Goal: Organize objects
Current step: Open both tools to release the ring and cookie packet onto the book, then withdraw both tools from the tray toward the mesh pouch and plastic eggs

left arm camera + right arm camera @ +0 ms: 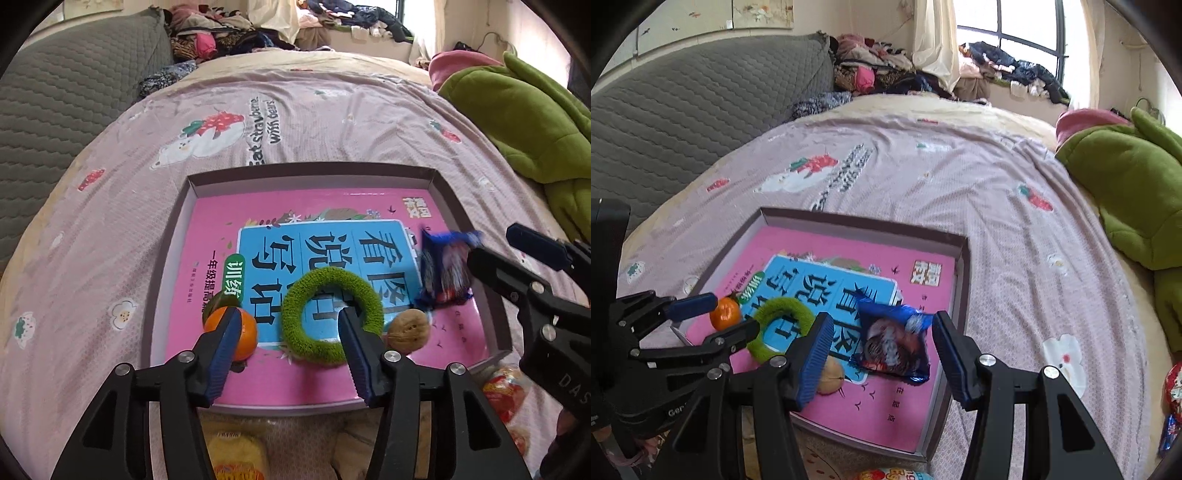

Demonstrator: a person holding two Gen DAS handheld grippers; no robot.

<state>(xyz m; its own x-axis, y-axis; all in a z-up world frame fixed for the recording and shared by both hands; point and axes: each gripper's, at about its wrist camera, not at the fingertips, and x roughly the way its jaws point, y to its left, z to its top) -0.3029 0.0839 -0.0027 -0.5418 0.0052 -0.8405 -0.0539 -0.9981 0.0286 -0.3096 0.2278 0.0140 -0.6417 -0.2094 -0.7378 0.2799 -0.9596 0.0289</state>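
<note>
My left tongs (286,350) stand wide w/ nothing in them. One finger hides part of the orange (232,334), the other covers a bit of the green fuzzy ring (330,315). Something dark green peeks from behind the orange, can't tell what. The walnut (410,331) sits just beside the ring, partly hidden by my finger in the right cam.

My right tongs (879,363) are wide too, not gripping. The blue snack pack (895,345) is between the fingers in the right cam, touching neither. In the left cam the pack looks blurry, so I can't read it.

All these things lie on a pink book (295,236) inside a flat box lid (306,175). The book's near edge is cut off by my fingers.

At the bottom edge I see a yellow packet (236,454) and a red wrapper (506,391), both half out of view, hard to name.

The lid sits on a pink bedsheet (332,122) w/ strawberry and bear prints. A gray quilted headboard (74,92) is on the left, a green blanket (517,122) on the right. Far back there's a pile of clothes (879,70) and a bright window (1027,26).
</note>
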